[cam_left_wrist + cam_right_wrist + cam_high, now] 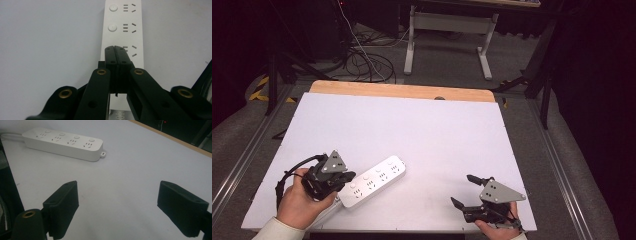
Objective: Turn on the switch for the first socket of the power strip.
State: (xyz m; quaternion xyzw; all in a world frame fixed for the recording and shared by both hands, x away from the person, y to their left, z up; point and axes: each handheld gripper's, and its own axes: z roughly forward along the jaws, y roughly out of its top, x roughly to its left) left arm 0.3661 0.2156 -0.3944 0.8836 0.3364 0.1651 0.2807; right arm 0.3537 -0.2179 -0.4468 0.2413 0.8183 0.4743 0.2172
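Nearest to the person, two hand-held grippers are seen at the front edge of the white tabletop (422, 125). The left gripper (343, 178) is held low over the near end of a white four-outlet power strip (373, 181), and in the left gripper view its jaws are pressed together with no gap between them, their closed tip lying over the face of the strip beside the third outlet group. Nothing is pinched between them; whether the tip actually touches the plastic cannot be told. From this gripper the strip runs straight ahead along the jaws' own line, its round switch buttons (113, 7) and slot groups receding one after another.

On the other side, the right gripper (468, 191) is held near the front right corner of the tabletop, well apart from the strip. Its jaws are spread wide and hold nothing, with bare tabletop between them. In the right gripper view the strip lies ahead and to the left, its long side turned towards these jaws, and a small mounting tab (102, 153) is seen at its free end.

On the tabletop the strip lies in the front left part, its long axis running diagonally from near left to farther right, the cord end by the left hand (299, 202). The left gripper is judged much the nearer. Beyond the tabletop's wooden far edge, floor cables and a desk frame are seen.
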